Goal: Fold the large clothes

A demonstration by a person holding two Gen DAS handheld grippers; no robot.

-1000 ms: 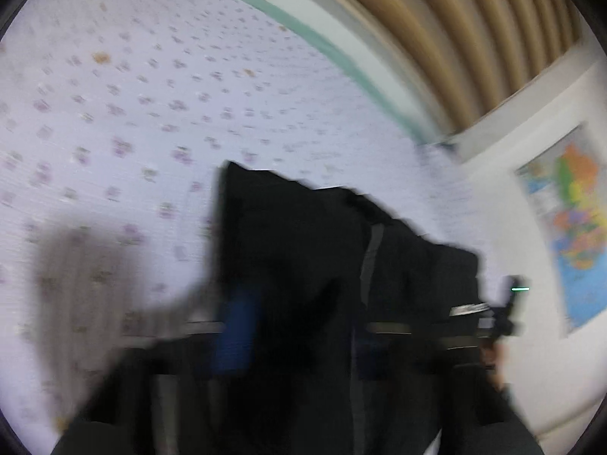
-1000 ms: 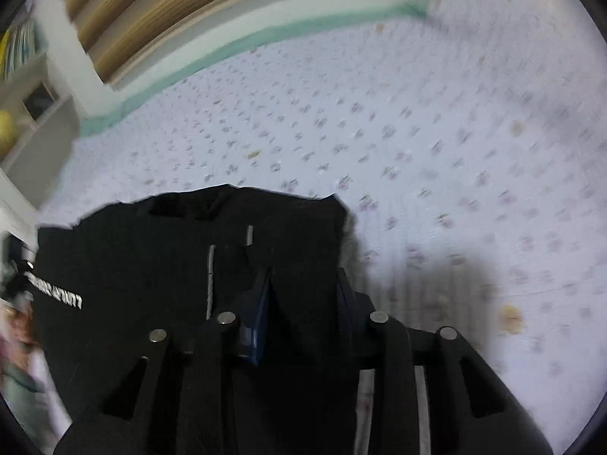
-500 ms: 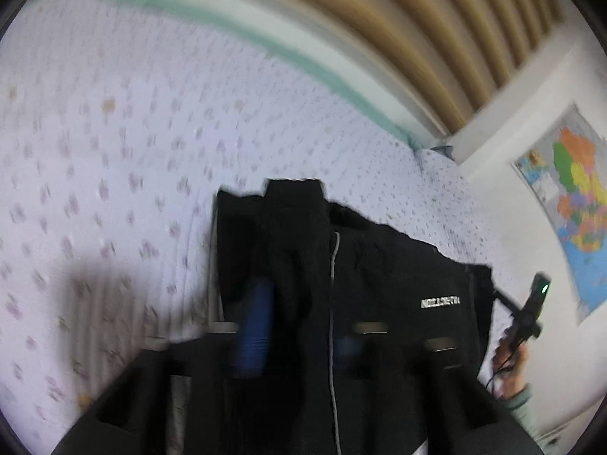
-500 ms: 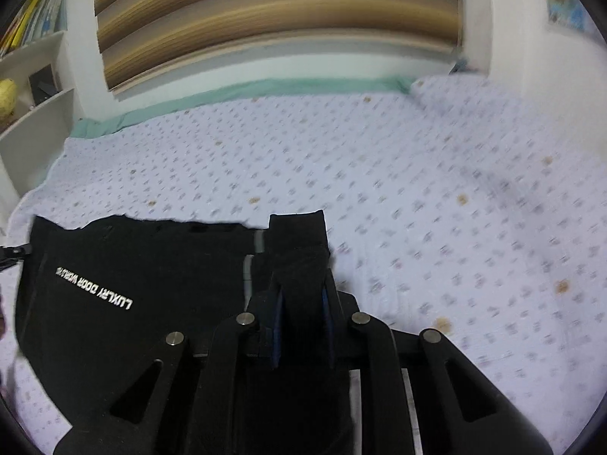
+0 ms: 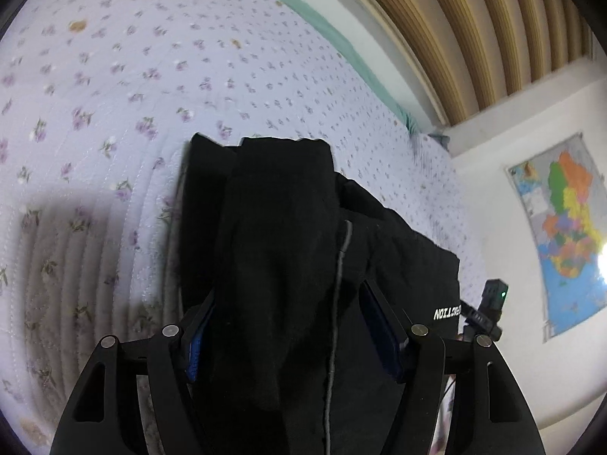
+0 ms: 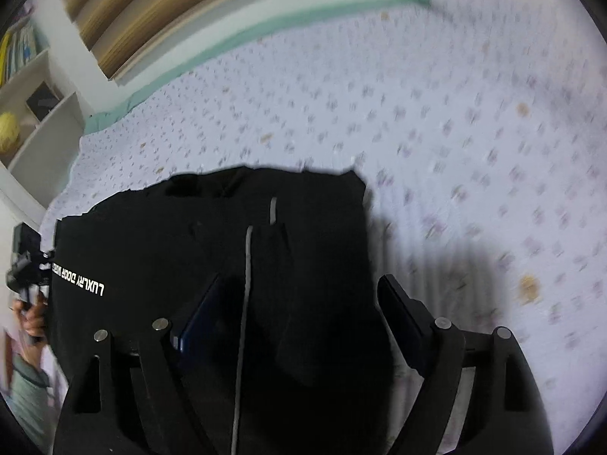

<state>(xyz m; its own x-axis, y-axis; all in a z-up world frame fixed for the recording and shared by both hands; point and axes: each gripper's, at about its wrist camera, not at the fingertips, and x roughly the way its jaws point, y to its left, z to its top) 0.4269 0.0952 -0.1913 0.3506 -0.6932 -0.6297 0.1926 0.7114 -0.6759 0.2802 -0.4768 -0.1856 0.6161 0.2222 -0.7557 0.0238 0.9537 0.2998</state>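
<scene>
A black jacket [image 5: 280, 208] with a grey zipper [image 5: 337, 265] and white lettering [image 5: 447, 313] lies on the flowered quilt. My left gripper [image 5: 288, 292] stands open over its near edge. A hump of black cloth lies loose between the blue pads [image 5: 197, 341]. In the right wrist view the jacket [image 6: 189, 235] shows its zipper [image 6: 246, 265] and lettering [image 6: 77, 284]. My right gripper [image 6: 299, 278] is opening, with a fold of the jacket lying between its jaws. Its right finger [image 6: 402, 311] stands free of the cloth.
The pale flowered quilt [image 5: 114, 94] spreads far beyond the jacket. A slatted wooden headboard [image 5: 474, 19] and a wall map [image 5: 561, 235] stand behind. White shelves [image 6: 45, 113] with a yellow ball [image 6: 9, 131] are at the left. A person's hand [image 6: 34, 318] holds the other unit.
Both grippers were shut on the black cloth and now stand open. The jacket edge they held has dropped onto the rest of the garment.
</scene>
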